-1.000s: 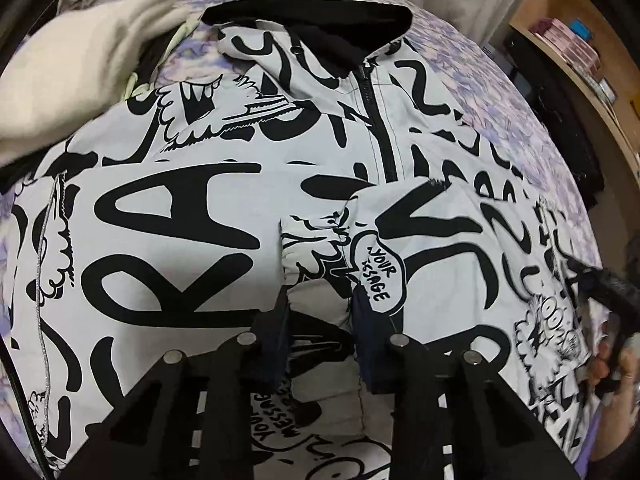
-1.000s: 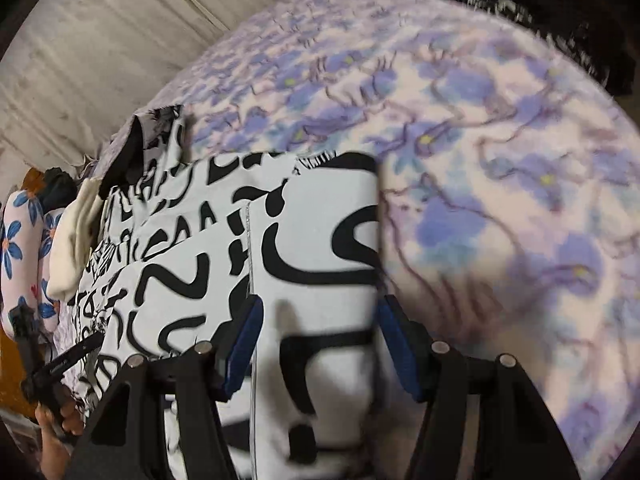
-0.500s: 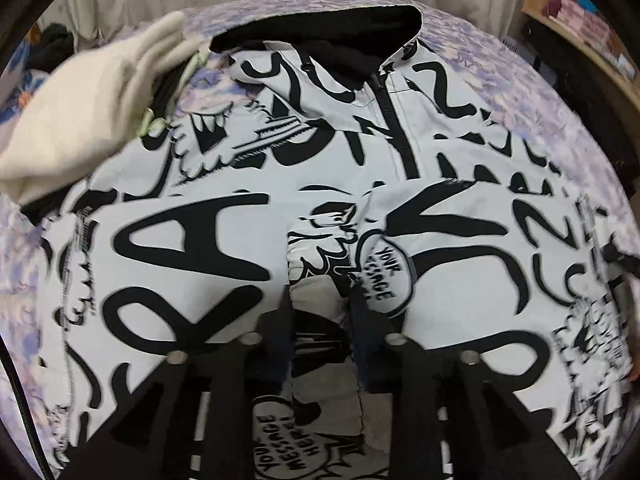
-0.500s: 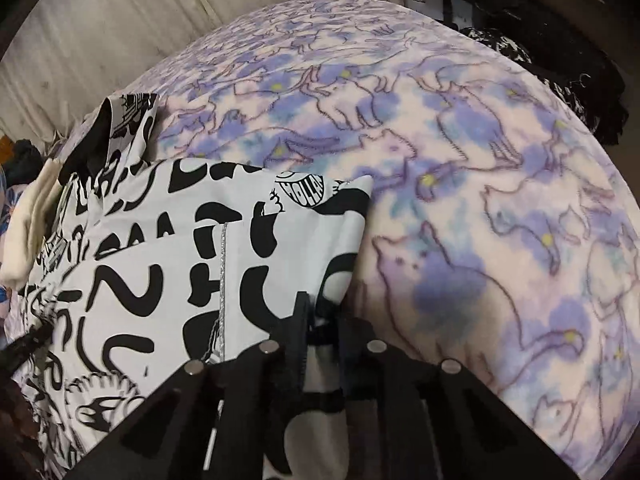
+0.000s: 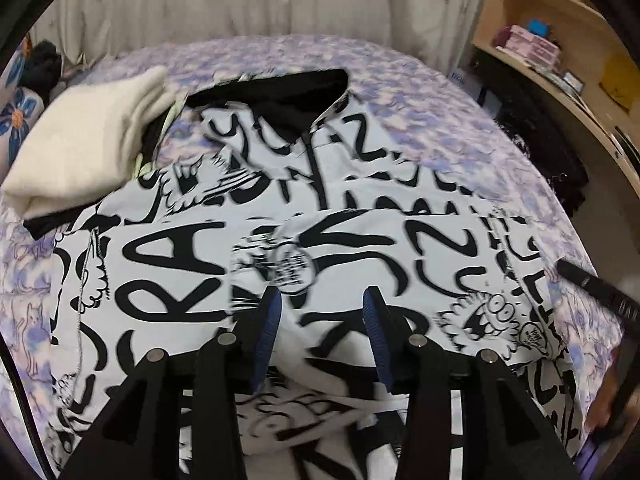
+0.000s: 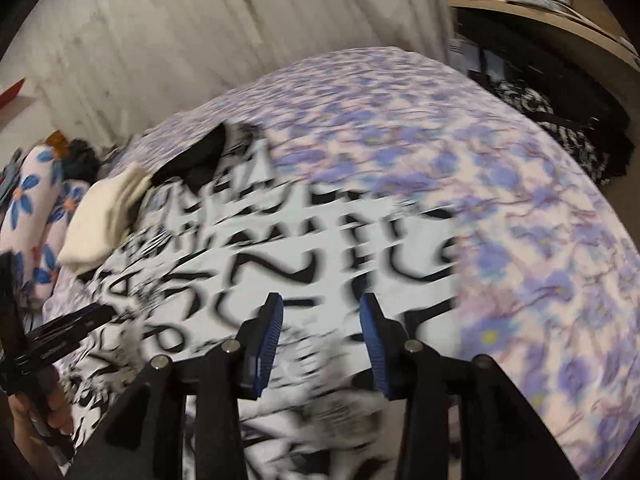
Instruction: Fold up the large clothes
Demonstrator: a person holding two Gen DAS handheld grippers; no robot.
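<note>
A white jacket with black graffiti lettering (image 5: 256,216) lies spread on the bed, black-lined hood (image 5: 280,92) at the far end, both sleeves folded in over the front. My left gripper (image 5: 320,304) is open above the jacket's lower middle, holding nothing. My right gripper (image 6: 320,312) is open above the jacket's right side (image 6: 320,248), near its right edge, holding nothing. The right view is motion-blurred.
A folded cream garment (image 5: 88,152) lies at the jacket's far left shoulder. The purple cat-print blanket (image 6: 520,240) covers the bed. A floral pillow (image 6: 36,224) lies at the far left. Wooden shelves (image 5: 560,52) and dark clothes (image 5: 540,148) stand to the right.
Both grippers were shut on jacket fabric half a second ago; both have opened, let go and pulled back and up. The folded sleeves now lie on the jacket front.
</note>
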